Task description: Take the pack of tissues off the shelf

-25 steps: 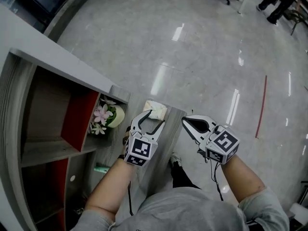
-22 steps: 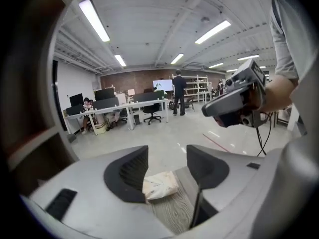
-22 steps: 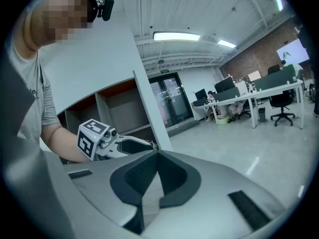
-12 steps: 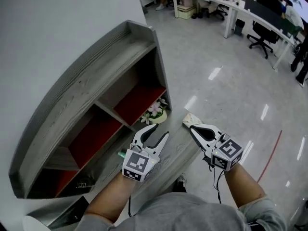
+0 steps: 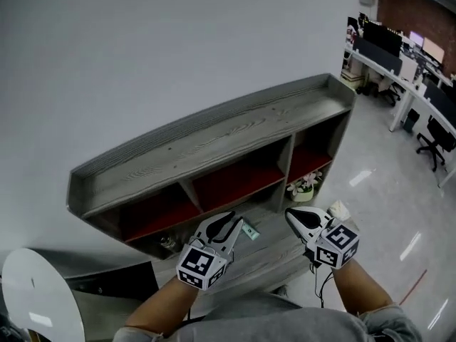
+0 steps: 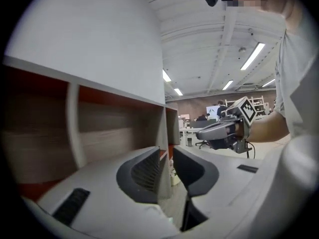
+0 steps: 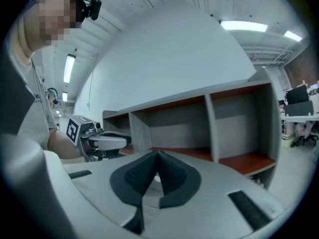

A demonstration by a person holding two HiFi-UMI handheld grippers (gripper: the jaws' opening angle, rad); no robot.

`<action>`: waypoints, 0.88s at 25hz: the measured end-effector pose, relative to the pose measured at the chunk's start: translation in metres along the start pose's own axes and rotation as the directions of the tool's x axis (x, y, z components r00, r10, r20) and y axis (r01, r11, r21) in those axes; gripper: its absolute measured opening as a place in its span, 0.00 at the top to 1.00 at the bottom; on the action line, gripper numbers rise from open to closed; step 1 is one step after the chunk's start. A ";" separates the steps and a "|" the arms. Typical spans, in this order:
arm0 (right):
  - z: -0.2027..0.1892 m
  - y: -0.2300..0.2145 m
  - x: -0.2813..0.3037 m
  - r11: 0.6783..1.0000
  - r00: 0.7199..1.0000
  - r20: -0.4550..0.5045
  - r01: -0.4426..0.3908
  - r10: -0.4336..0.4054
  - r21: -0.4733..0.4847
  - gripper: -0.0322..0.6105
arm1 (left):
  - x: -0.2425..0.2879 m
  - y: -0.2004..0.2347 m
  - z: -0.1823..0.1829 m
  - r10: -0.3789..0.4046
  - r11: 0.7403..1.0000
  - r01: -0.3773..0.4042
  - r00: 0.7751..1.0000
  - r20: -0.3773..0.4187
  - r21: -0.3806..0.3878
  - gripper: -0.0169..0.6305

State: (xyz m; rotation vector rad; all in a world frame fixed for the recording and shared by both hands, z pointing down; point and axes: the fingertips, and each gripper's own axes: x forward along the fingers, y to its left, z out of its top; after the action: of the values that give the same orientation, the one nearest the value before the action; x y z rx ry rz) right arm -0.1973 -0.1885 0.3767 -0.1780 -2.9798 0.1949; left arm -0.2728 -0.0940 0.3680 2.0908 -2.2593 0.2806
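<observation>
A grey wooden shelf [image 5: 214, 148] with red-backed compartments stands against the white wall. On its lower ledge lie a small teal pack [image 5: 250, 232] and, at the right end, a pale crumpled pack [image 5: 339, 209]. My left gripper [image 5: 229, 223] hovers just left of the teal pack. Its jaws have just been closing and stand a narrow gap apart with nothing between them [image 6: 166, 156]. My right gripper [image 5: 291, 212] is held level over the ledge, left of the pale pack. It is shut and empty, its tips meeting [image 7: 158, 154].
A pot of pink and white flowers [image 5: 304, 187] sits in the right compartment. A white round table [image 5: 35, 298] is at the lower left. Office desks and chairs [image 5: 420, 112] fill the room to the right.
The head view has swung up from the floor to the wall and shelf front. Both grippers have risen towards the shelf. The left jaws have narrowed from wide open.
</observation>
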 end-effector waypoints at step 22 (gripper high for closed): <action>-0.021 0.300 0.169 0.883 0.882 -0.051 -0.464 0.468 0.064 0.93 | -0.380 0.128 -0.083 0.457 0.827 -0.403 0.888 0.051 -0.391 0.96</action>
State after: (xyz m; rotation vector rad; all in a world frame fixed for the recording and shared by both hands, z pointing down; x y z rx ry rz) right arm -0.3274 0.1310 0.3795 -0.8810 -2.8085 0.3085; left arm -0.3752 0.3027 0.3757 1.4410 -2.5973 -0.2795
